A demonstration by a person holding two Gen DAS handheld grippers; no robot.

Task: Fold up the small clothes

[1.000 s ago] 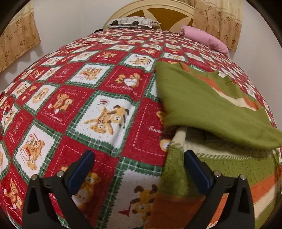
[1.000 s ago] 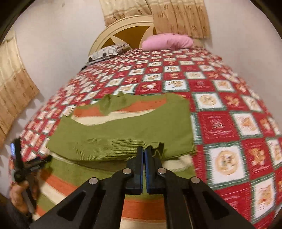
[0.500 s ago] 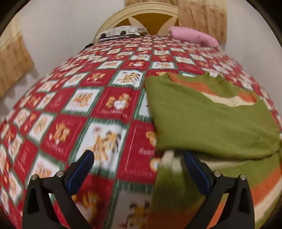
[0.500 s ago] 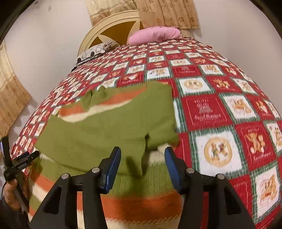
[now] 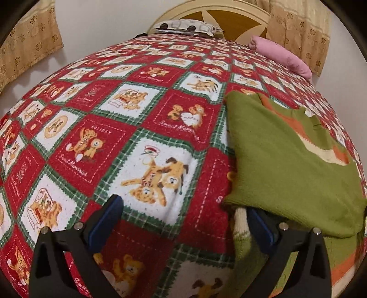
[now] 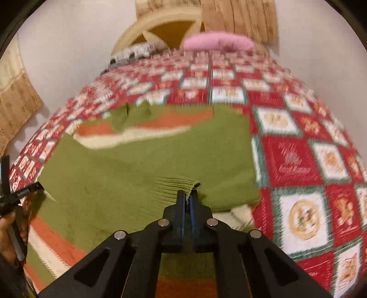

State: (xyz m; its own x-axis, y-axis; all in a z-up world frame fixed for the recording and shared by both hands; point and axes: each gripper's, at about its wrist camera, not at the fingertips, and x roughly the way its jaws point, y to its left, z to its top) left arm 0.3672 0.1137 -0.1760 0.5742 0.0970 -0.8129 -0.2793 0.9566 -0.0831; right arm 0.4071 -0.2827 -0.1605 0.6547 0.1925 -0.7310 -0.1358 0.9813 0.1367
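A green knit sweater with orange and cream stripes lies flat on the bed, one sleeve folded across its body. In the right wrist view my right gripper is shut, pinching the ribbed cuff of that folded sleeve on top of the sweater. My left gripper hangs open over the bedspread at the sweater's left edge. Its right finger sits just under the sleeve's fold by the cream hem, with nothing between the pads. The left gripper also shows at the far left of the right wrist view, held by a hand.
The red, white and green patchwork bedspread covers the whole bed. A pink pillow and a patterned pillow lie by the round headboard. Walls and beige curtains close in on both sides.
The right gripper opened over the sleeve, then dropped a little and shut on the ribbed cuff. The left gripper swung sideways and back, staying open beside the sweater.
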